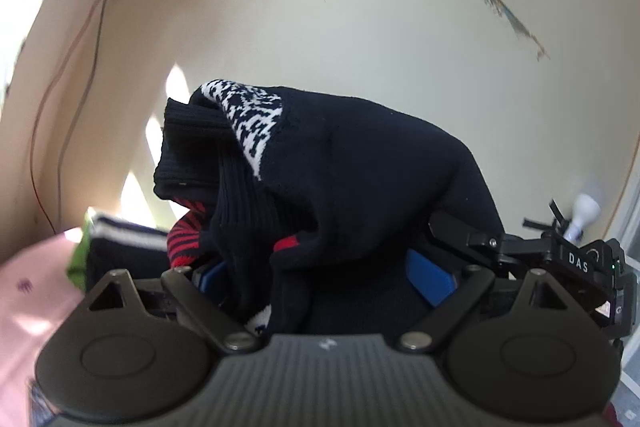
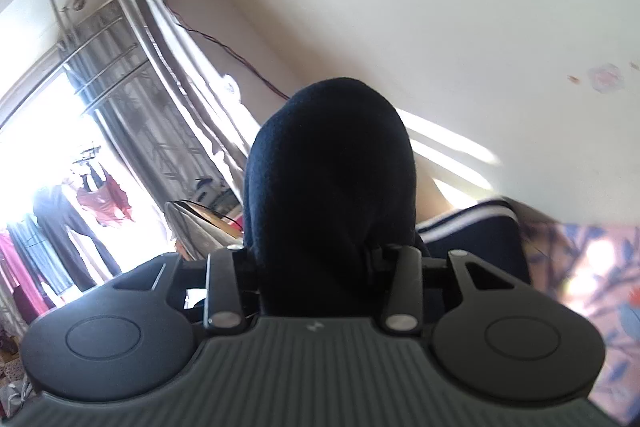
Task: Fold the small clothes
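A cream plaster wall (image 1: 360,7) is seen behind everything, with a thin red wire (image 1: 96,27) run up it. A dark navy knitted garment with a white houndstooth patch and red stripes (image 1: 360,163) is held up in the air, bunched and draped over both tools. The left gripper (image 1: 320,279) looks spread wide with the knit stuffed between its blue pads (image 1: 430,277), though whether they're actually pressed on it can't be told. The right gripper (image 2: 320,267) is clamped on the same cloth.
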The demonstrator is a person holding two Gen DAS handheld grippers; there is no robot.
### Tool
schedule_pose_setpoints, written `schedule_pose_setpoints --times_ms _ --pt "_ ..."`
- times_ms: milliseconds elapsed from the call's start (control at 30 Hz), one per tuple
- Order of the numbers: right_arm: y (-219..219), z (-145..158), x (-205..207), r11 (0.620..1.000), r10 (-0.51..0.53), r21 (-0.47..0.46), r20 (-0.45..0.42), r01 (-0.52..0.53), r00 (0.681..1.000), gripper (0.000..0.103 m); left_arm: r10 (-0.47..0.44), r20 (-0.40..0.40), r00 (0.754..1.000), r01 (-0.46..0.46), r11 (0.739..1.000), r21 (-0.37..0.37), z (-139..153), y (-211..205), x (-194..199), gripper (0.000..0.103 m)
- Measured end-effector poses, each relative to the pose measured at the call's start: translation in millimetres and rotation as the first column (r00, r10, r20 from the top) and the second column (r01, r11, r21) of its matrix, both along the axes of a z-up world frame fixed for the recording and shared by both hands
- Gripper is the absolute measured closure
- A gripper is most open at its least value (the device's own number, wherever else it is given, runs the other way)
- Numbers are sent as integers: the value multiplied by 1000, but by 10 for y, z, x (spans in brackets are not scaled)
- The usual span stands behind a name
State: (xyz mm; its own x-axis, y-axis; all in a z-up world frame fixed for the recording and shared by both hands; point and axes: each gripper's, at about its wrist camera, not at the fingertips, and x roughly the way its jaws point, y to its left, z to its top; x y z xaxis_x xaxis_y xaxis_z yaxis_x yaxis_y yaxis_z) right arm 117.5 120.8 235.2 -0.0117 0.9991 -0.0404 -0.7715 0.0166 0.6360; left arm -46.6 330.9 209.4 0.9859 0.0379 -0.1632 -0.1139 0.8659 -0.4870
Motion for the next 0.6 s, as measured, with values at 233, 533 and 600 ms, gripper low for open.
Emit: schedule_pose_setpoints --times_ms 233,533,600 --pt "1148 -314 573 999 44 6 -31 -44 999 59 184 -108 977 -169 976 137 55 663 489 4" --pt "1274 -1699 1042 865 -294 -398 90 305 951 31 197 -506 839 -187 980 72 -1475 1028 1682 25" --pt "960 -1558 943 876 -329 -335 109 347 938 30 212 -498 841 -181 977 112 -1381 886 1637 23"
